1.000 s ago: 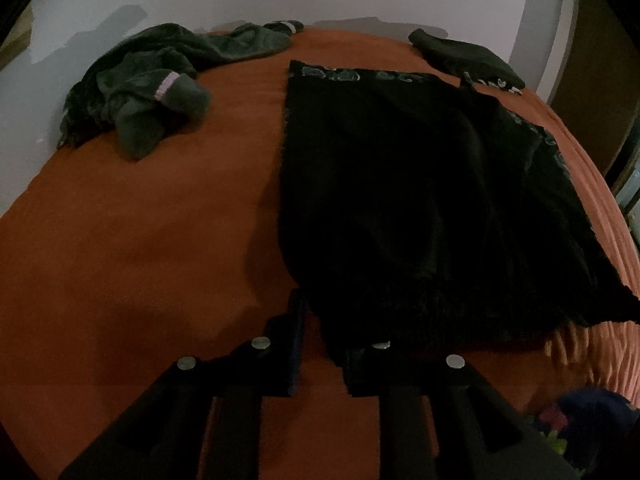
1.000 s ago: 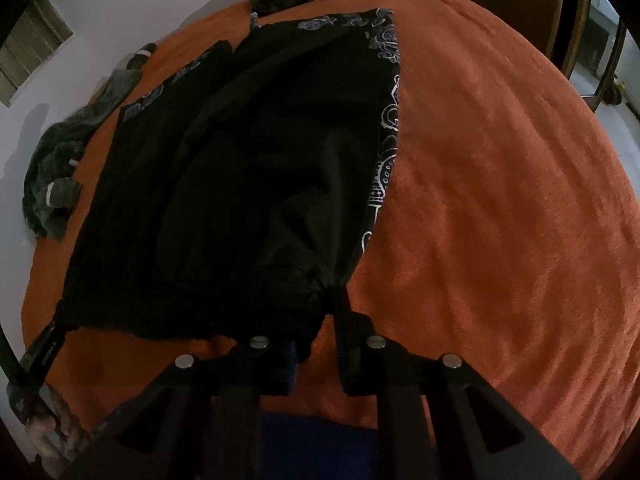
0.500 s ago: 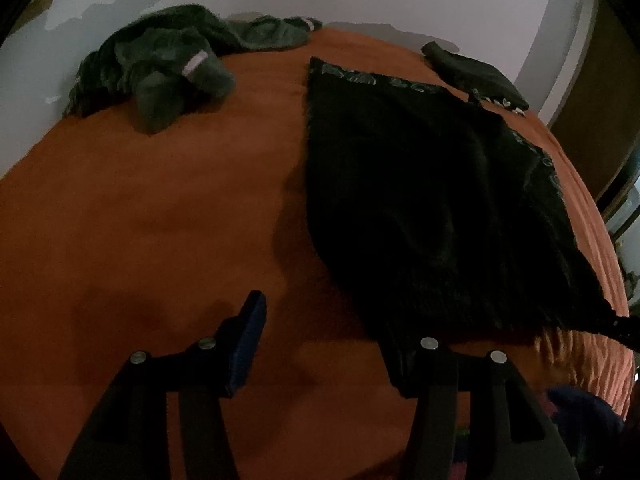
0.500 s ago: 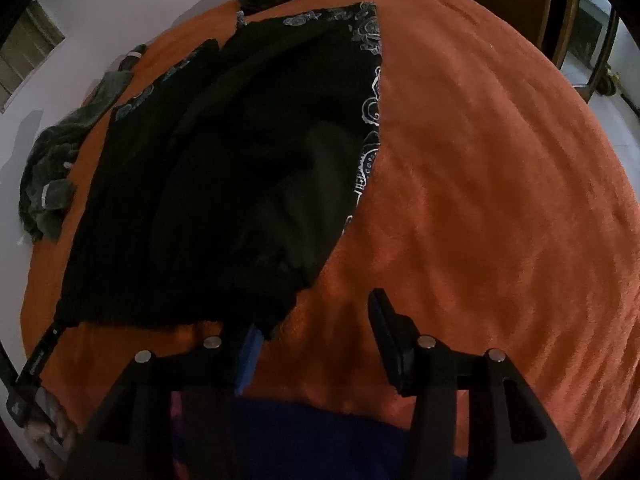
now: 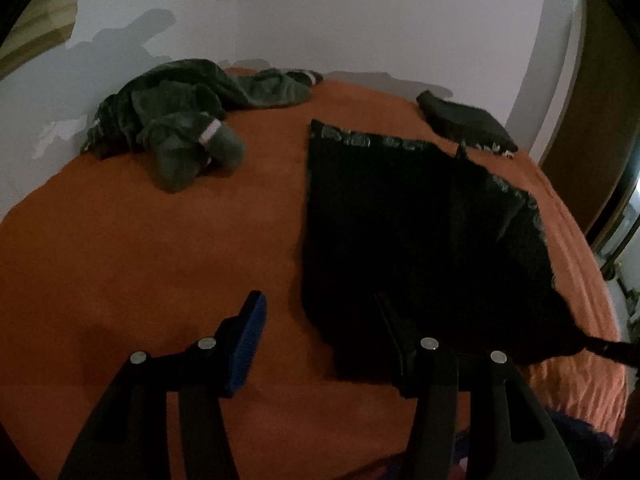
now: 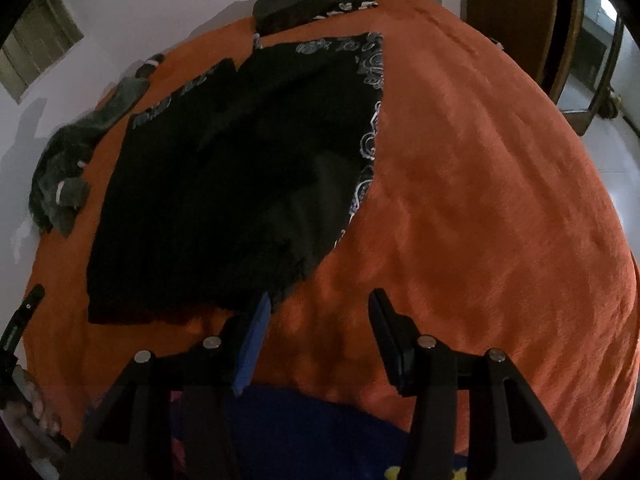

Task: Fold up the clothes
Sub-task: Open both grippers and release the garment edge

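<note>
A black garment (image 5: pixel 420 232) with a pale printed border lies spread flat on the orange bedcover (image 5: pixel 140 264). The right wrist view shows the same black garment (image 6: pixel 240 168) with its patterned edge on the right. My left gripper (image 5: pixel 320 312) is open, held just short of the garment's near left corner, its right finger over the hem. My right gripper (image 6: pixel 320 312) is open too, near the garment's near right corner, with nothing between its fingers.
A crumpled grey-green garment (image 5: pixel 180 120) lies at the far left of the bed. A folded dark item (image 5: pixel 464 124) sits at the far right near the wall. A wooden door (image 6: pixel 508 12) stands beyond the bed. Blue fabric (image 6: pixel 312 436) lies below my right gripper.
Both grippers were shut on the garment's near hem a second ago; both have opened, let go and drawn back. The garment now lies flat on the bed.
</note>
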Tool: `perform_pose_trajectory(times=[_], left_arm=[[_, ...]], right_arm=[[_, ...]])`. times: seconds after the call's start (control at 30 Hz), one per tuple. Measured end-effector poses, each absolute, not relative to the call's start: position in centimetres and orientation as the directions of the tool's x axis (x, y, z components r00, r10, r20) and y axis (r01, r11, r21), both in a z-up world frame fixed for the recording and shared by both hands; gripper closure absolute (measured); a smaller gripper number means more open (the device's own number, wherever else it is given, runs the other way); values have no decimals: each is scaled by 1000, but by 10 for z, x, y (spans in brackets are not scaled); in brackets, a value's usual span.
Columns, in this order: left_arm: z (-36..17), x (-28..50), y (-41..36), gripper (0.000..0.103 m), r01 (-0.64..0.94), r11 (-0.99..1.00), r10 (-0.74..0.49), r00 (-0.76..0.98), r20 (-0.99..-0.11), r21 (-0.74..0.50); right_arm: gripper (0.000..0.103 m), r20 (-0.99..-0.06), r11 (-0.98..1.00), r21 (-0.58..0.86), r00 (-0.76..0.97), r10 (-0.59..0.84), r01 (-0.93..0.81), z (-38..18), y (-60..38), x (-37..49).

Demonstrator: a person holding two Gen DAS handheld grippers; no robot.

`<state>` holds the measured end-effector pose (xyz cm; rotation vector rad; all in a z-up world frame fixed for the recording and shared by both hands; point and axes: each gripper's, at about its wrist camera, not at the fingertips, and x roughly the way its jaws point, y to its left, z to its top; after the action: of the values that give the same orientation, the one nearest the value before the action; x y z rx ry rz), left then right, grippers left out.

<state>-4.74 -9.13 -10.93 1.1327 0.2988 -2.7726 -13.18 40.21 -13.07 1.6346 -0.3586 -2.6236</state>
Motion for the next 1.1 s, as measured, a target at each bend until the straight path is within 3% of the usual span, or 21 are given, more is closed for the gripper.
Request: perform_pose_trajectory(times=[0.37,0.53,0.83,1.0,1.1], left_arm=[[-125,-87,-101,47,225,-963,-33,-650,-759,-151],[-159,-103,-106,47,240,-949,42,-548,-836,-205],[-190,-98,-108,47,290,-925,83,-473,-877,-244],[-197,-98,-103,47,286,-941,32,-455,-890,-180],[-205,-96,-96,48,299,-950,-224,-440,-869,93]], right_arm=[[53,-865,-957,249,-479,-151,-147,-124,416,-143],[53,-859,-950,267,-488,-158,-162,-122,421,-149],[53,-870,-964,241,-466,-163,-112,-128,417,-144],[53,-867,-954,260,-471,-164,-146,-127,426,-141],[53,-872,-941,284,-456,-176,-181,-131,434,-141]])
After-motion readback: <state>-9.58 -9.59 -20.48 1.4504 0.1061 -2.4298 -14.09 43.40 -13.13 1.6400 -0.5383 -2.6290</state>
